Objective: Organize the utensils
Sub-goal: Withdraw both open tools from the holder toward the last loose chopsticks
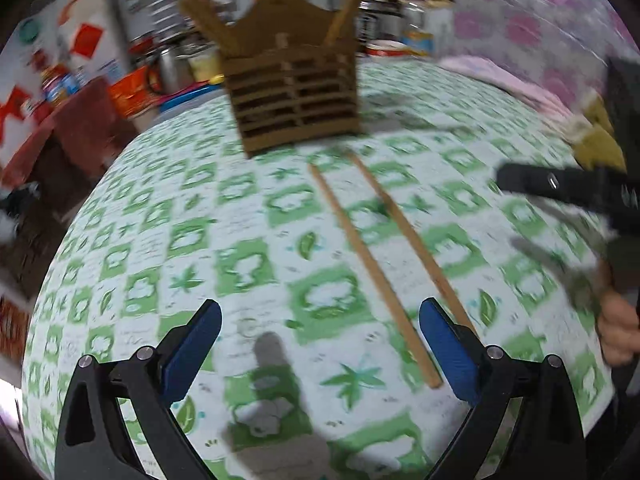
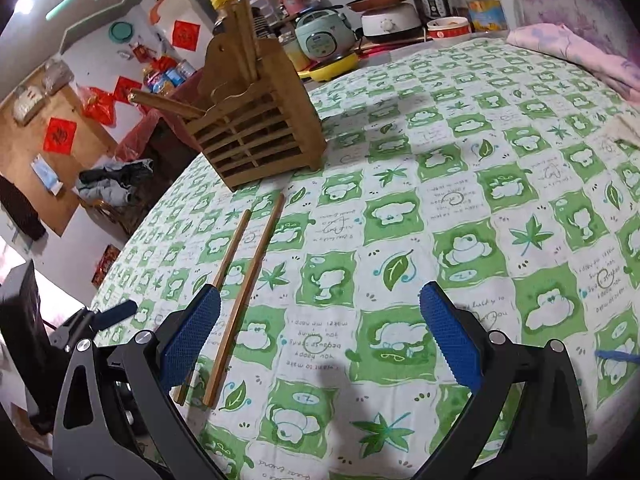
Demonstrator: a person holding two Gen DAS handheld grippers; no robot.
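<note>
A slatted wooden utensil holder (image 1: pixel 294 100) stands on the green-and-white tablecloth (image 1: pixel 240 240), with chopsticks sticking out of its top; it also shows in the right wrist view (image 2: pixel 260 136). Two wooden chopsticks (image 1: pixel 376 268) lie side by side on the cloth in front of it, also seen in the right wrist view (image 2: pixel 240 300). My left gripper (image 1: pixel 320 344) is open and empty, the chopsticks' near ends beside its right finger. My right gripper (image 2: pixel 320 340) is open and empty, the chopsticks by its left finger. The right gripper shows at the left view's right edge (image 1: pixel 568 188).
Rice cookers, pots and jars (image 2: pixel 380 16) crowd the far edge of the table. A pink cloth (image 2: pixel 580 56) lies at the far right. A red-covered side table with clutter (image 1: pixel 80 128) stands to the left, beyond the table edge.
</note>
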